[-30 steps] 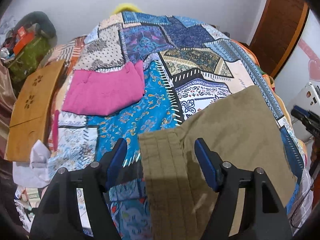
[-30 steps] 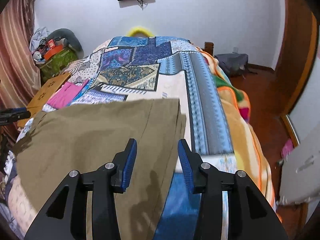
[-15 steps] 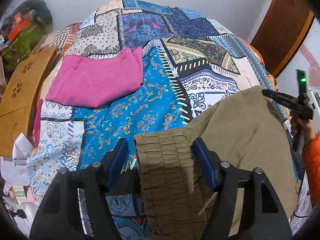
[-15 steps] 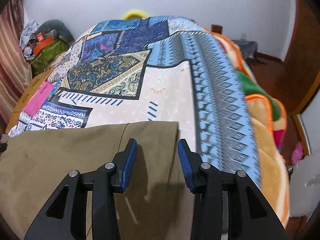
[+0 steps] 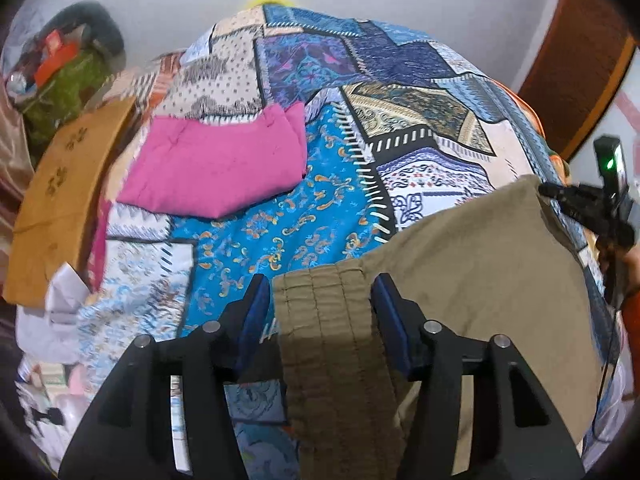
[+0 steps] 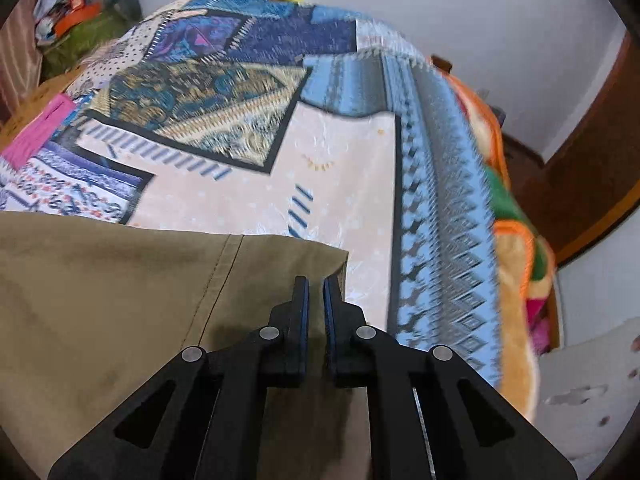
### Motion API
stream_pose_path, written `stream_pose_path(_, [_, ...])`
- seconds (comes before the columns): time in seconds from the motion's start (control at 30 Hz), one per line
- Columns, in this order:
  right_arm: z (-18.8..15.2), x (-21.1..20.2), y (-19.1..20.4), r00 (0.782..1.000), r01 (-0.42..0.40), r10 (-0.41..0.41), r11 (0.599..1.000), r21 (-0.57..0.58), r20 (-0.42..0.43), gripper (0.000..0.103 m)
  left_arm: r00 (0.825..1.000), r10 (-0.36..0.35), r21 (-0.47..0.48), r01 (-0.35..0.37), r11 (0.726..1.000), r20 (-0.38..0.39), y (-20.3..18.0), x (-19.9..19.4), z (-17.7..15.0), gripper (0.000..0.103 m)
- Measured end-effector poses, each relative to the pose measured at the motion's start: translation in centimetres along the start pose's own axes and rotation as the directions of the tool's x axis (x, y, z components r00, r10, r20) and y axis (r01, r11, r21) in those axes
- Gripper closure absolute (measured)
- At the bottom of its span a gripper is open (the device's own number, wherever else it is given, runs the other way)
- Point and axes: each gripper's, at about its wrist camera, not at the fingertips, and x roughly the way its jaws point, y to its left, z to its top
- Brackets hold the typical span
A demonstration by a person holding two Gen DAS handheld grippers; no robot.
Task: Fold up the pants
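Khaki pants (image 6: pixel 120 300) pinched by right gripper (image 6: pixel 316 292) (jaws just closed).

A home bedroom: patchwork-quilted bed (image 5: pixel 400 92), wooden door (image 5: pixel 576 64).

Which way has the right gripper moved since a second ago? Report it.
Yes. The right gripper has dropped toward the olive-brown pants, nearing their corner on the patchwork bedspread; its jaws have just been closing on the fabric.

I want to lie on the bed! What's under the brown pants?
The brown pants lie on the patchwork bedspread, which shows all around them. Whatever is directly beneath the pants is covered, so I cannot tell if anything else hides there.
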Motion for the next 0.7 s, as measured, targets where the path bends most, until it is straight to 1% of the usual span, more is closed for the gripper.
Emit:
stream_pose_path(0.03, [0.1,-0.8,0.0,1.000,-0.008,0.008,1.000,0.000,0.006,0.092,1.000,-0.002,0.014,0.002,1.000,0.008,-0.2,-0.5,0.1,0.048])
stream_pose_path(0.07, [0.2,-1.8,-0.2,0.999,-0.038,0.038,0.999,0.012,0.019,0.083,1.000,-0.017,0.023,0.017,1.000,0.016,-0.4,-1.2,0.3,0.047])
stream_pose_path(0.1, [0.3,-2.4,-0.1,0.997,-0.068,0.067,0.997,0.025,0.030,0.071,0.999,-0.030,0.024,0.030,0.999,0.018,-0.6,-1.5,0.5,0.047])
stream_pose_path(0.13, [0.3,-3.7,-0.1,0.990,-0.132,0.129,0.990,0.052,0.056,0.065,0.999,-0.048,0.025,0.048,0.999,0.020,-0.8,-1.8,0.8,0.047])
stream_pose_path(0.17, [0.3,-4.3,0.1,0.985,-0.164,0.159,0.984,0.063,0.070,0.056,0.997,-0.068,0.028,0.067,0.997,0.024,-1.1,-2.1,1.1,0.046])
stream_pose_path(0.2, [0.4,-5.4,0.5,0.974,-0.216,0.209,0.973,0.076,0.091,0.054,0.996,-0.080,0.033,0.079,0.996,0.028,-1.5,-2.4,1.3,0.044])
stream_pose_path(0.27, [0.8,-6.3,1.9,0.957,-0.282,0.274,0.956,0.081,0.096,0.053,0.994,-0.109,0.050,0.107,0.993,0.029,-2.6,-2.5,1.9,0.039])
stream_pose_path(0.3, [0.9,-6.7,2.8,0.942,-0.332,0.326,0.940,0.081,0.083,0.049,0.992,-0.122,0.055,0.120,0.991,0.025,-3.1,-2.4,2.0,0.037])
stream_pose_path(0.33, [1.0,-6.6,3.7,0.932,-0.361,0.356,0.929,0.080,0.072,0.045,0.990,-0.137,0.063,0.136,0.989,0.017,-3.6,-2.1,2.1,0.036])
stream_pose_path(0.37, [1.3,-6.5,4.8,0.921,-0.390,0.386,0.918,0.079,0.057,0.038,0.989,-0.145,0.071,0.145,0.987,0.002,-4.2,-1.7,2.0,0.036])
stream_pose_path(0.4, [1.2,-6.4,6.1,0.907,-0.421,0.419,0.904,0.073,0.039,0.037,0.989,-0.146,0.079,0.147,0.986,-0.015,-4.6,-1.3,1.9,0.036])
stream_pose_path(0.43, [1.1,-6.2,7.1,0.900,-0.436,0.435,0.898,0.063,0.021,0.037,0.989,-0.143,0.092,0.147,0.985,-0.044,-5.2,-0.5,1.7,0.036])
stream_pose_path(0.5, [0.5,-5.5,9.1,0.894,-0.446,0.447,0.895,0.030,-0.029,0.037,0.986,-0.141,0.111,0.150,0.982,-0.089,-5.8,0.5,1.1,0.036])
stream_pose_path(0.53, [0.1,-5.1,9.8,0.896,-0.442,0.442,0.897,0.010,-0.054,0.037,0.984,-0.129,0.136,0.145,0.980,-0.120,-6.2,1.2,0.4,0.036])
stream_pose_path(0.6, [-1.1,-4.3,11.1,0.900,-0.428,0.422,0.903,-0.030,-0.107,0.037,0.986,-0.106,0.184,0.128,0.975,-0.125,-6.6,1.4,-0.8,0.036])
stream_pose_path(0.63, [-1.8,-4.3,11.2,0.900,-0.428,0.422,0.903,-0.031,-0.108,0.036,0.990,-0.094,0.220,0.115,0.969,-0.106,-6.9,1.0,-1.6,0.036])
stream_pose_path(0.7, [-2.9,-4.9,10.7,0.895,-0.440,0.437,0.898,-0.017,-0.091,0.036,0.993,-0.081,0.250,0.101,0.963,-0.089,-7.3,0.4,-2.5,0.036])
